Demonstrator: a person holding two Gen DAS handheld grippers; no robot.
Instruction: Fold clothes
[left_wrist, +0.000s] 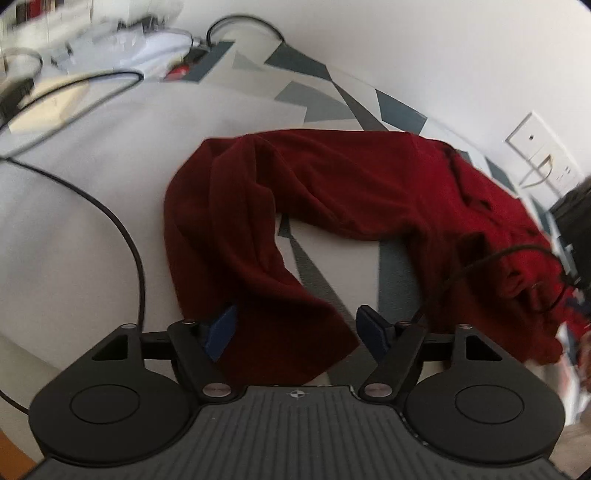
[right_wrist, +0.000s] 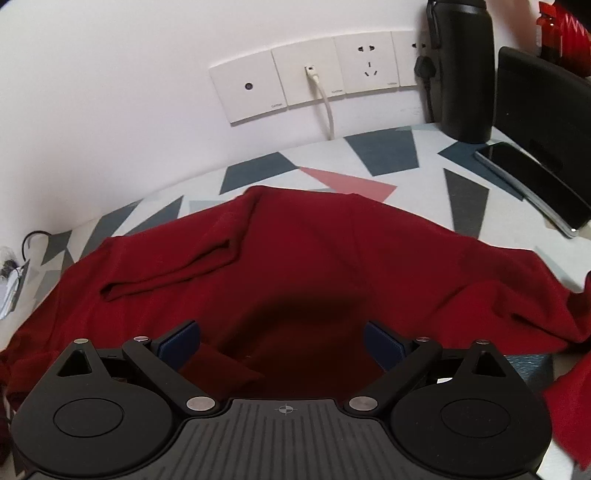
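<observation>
A dark red garment (left_wrist: 332, 177) lies crumpled in an arch on the patterned tablecloth (left_wrist: 110, 147). One end of it reaches down between the fingers of my left gripper (left_wrist: 297, 328), whose blue pads (left_wrist: 373, 330) stand apart without pressing the cloth. In the right wrist view the same garment (right_wrist: 295, 251) spreads wide across the tablecloth (right_wrist: 424, 184), with a folded ridge on its left side. My right gripper (right_wrist: 282, 343) hovers over it, its jaws wide open and nothing pinched between them.
A black cable (left_wrist: 136, 251) curves along the left of the table, and white clutter (left_wrist: 129, 40) sits at the far left. Against the wall are sockets (right_wrist: 314, 74), a black bottle (right_wrist: 465, 70), a phone (right_wrist: 532, 181) and a black case (right_wrist: 543, 110).
</observation>
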